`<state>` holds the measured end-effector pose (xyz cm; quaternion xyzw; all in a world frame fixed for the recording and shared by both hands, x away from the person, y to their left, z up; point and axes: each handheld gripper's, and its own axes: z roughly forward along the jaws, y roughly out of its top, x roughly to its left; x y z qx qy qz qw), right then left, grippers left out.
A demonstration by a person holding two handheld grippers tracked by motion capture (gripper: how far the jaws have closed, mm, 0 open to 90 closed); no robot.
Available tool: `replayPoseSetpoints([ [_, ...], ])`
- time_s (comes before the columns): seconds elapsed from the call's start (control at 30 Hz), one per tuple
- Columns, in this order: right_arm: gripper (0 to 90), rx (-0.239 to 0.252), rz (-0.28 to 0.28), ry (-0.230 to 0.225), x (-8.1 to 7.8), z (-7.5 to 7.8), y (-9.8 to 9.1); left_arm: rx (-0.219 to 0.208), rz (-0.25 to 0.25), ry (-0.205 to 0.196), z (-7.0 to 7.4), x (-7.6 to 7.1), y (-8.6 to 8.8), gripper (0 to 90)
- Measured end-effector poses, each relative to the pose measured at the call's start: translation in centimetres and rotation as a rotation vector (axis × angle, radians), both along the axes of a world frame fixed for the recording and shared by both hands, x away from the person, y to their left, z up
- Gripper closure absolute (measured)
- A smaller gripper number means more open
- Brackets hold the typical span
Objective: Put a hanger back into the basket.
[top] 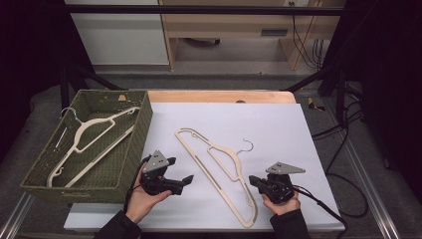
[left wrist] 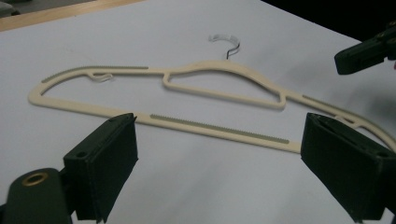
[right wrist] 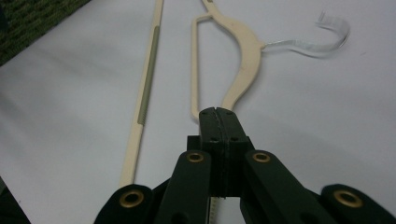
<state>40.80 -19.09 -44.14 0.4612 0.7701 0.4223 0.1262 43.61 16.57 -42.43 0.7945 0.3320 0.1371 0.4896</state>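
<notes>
1. Here, a table covered with a large white sheet point(top: 278, 129) fills the middle of the high view, with a strip of bare pale wood point(top: 219, 96) showing along its far edge.
2. A rectangular olive-green woven basket point(top: 135, 144) sits on the table's left side, its right wall overlapping the edge of the white sheet. Inside it lies a cream plastic hanger with a metal hook point(top: 84, 142), tilted diagonally.
3. A second cream plastic clothes hanger with a clear hook point(top: 219, 172) lies flat on the white sheet, running diagonally from the far left to the near right between the two hands; its hook point(top: 246, 146) points to the right.
4. The left gripper point(top: 186, 180), black and held in the person's left hand, sits just right of the basket's near corner. Its jaws are spread wide and hold nothing; in the left gripper view the hanger's long straight bar point(left wrist: 210, 128) lies just beyond them on the sheet.
5. The right gripper point(top: 253, 180), black with a grey three-cornered plate on top, is held in the right hand beside the hanger's near end. In the right gripper view its jaws are pressed together, and the hanger's sloping shoulder point(right wrist: 240, 70) runs straight into their tips, so they appear to pinch that hanger.
</notes>
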Motion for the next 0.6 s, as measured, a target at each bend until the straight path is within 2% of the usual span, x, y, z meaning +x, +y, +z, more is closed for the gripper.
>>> replayPoseSetpoints([
  [0.07, 90.0, -0.004, -0.003, 0.014, 0.1, -0.3, 0.2, 0.002, -0.009, -0.001, 0.1, -0.1, -0.1, 10.9],
  [0.13, 89.8, -0.016, -0.012, 0.010, 0.2, -0.5, 0.2, 0.010, -0.010, -0.005, 0.1, -0.2, -0.1, 10.9],
  [0.2, 75.1, -0.010, -0.017, 0.015, 0.4, -0.8, 0.3, 0.005, -0.006, -0.002, 0.0, -0.2, 0.0, 10.9],
  [0.27, 70.0, -0.028, -0.006, 0.041, 0.6, -1.4, 0.6, 0.003, -0.003, -0.002, 0.0, -0.2, 0.1, 10.9],
  [0.43, 67.9, -0.148, 0.012, 0.115, 1.1, -3.3, 1.8, 0.008, -0.002, -0.003, -0.1, -0.1, 0.2, 10.9],
  [0.6, 71.4, -0.234, -0.006, 0.103, 0.9, -3.0, 2.9, 0.010, -0.001, -0.002, -0.2, -0.2, 0.1, 10.8],
])
